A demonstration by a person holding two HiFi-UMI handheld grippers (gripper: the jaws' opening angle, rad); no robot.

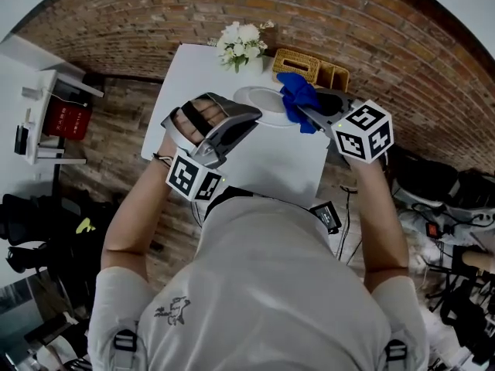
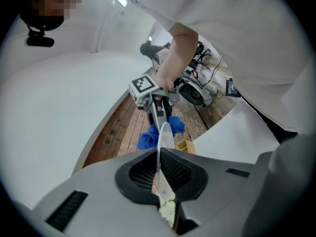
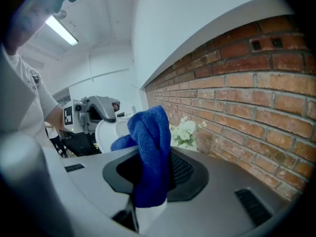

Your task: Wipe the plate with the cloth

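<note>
Jaws closed both sides: left gripper [image 2: 160,154] pinches the plate [image 2: 165,135] edge, right gripper [image 3: 150,158] clamps the cloth [image 3: 150,132].

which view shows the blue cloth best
Right gripper view: the blue fabric cloth looms large, clamped in its jaws. Head view shows it small by the white round plate; left gripper view, partly behind it.

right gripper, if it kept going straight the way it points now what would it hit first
Most likely the white round plate held in the left gripper. It sits just past the blue cloth clamped in the right gripper, though depth is hard to judge.
</note>
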